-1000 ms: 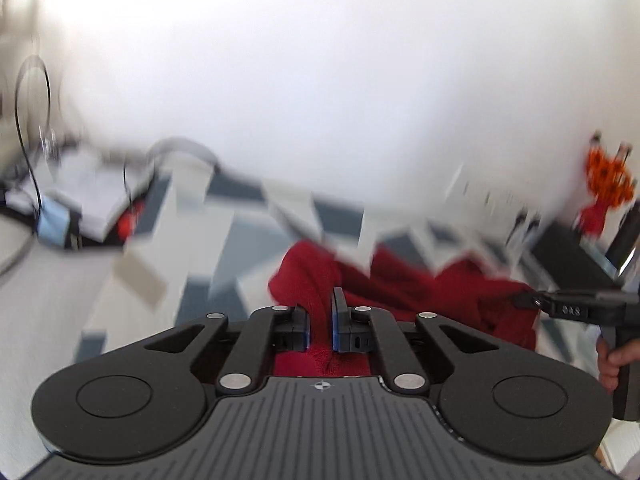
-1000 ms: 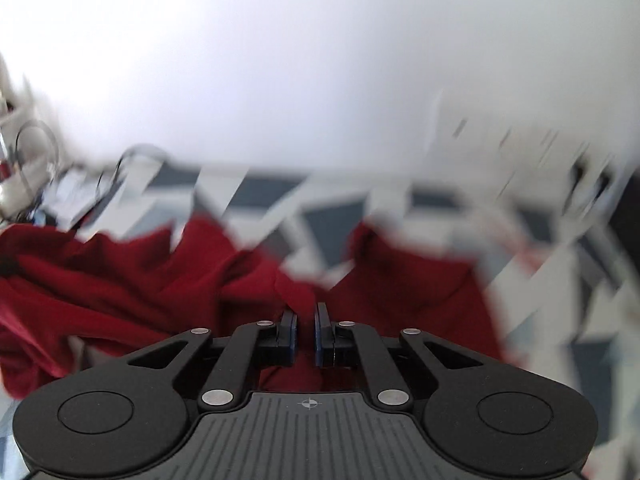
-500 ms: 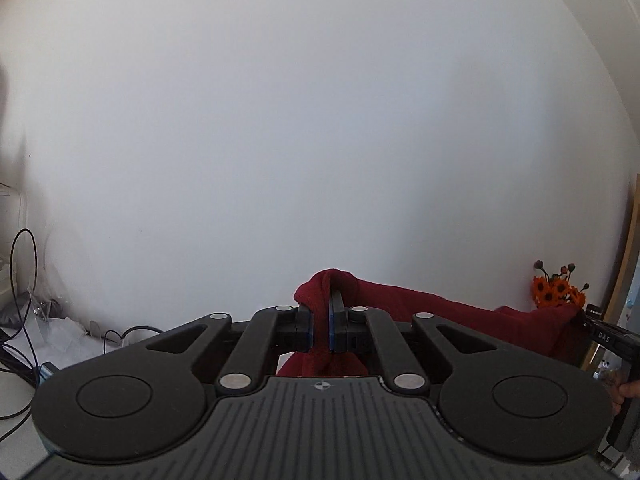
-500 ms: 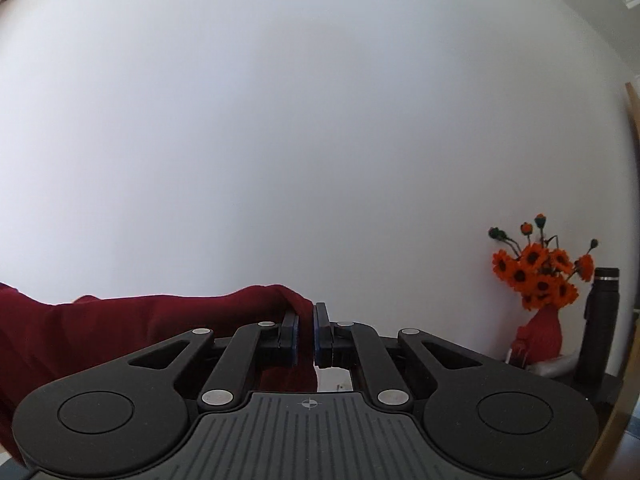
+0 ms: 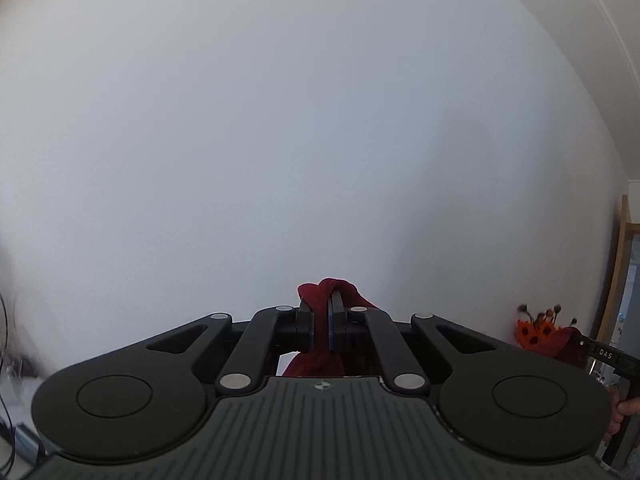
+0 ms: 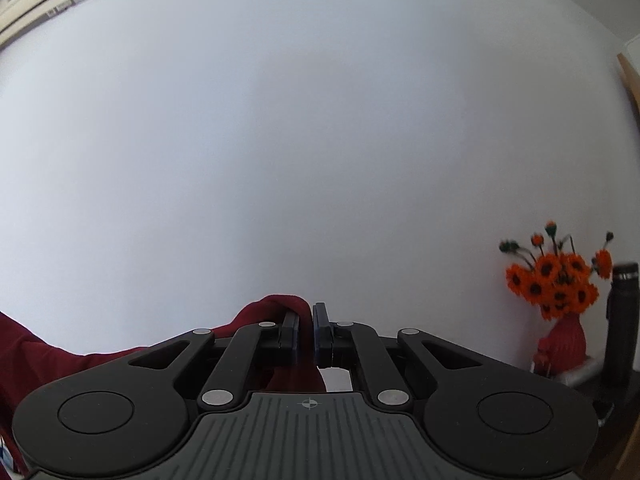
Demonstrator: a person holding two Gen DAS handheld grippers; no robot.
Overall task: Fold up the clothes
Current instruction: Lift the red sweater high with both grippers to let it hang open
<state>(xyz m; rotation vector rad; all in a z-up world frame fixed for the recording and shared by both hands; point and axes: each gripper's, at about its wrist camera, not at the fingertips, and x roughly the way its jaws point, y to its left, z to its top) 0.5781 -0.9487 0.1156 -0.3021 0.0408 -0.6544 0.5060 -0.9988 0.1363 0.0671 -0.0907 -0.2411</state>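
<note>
Both grippers raised before a white wall (image 5: pixel 320 120). Left gripper (image 5: pixel 320 322) clenched on a bunched fold of the dark red garment (image 5: pixel 326 292), which hangs below its fingers. Right gripper (image 6: pixel 306 332) pinches another edge of the same garment (image 6: pixel 276 308), the cloth trailing off leftward. Orange flowers (image 6: pixel 556 276) in a red vase (image 6: pixel 566 340) stand at right, beside a black bottle (image 6: pixel 622 320).

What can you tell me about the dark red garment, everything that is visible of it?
The dark red garment looks like soft, knitted fabric. It is lifted in front of a white wall. The left gripper pinches one bunched edge; the right gripper pinches another. In the right wrist view the cloth hangs between them and sags to the left. Its full shape and lower part are hidden.
</note>
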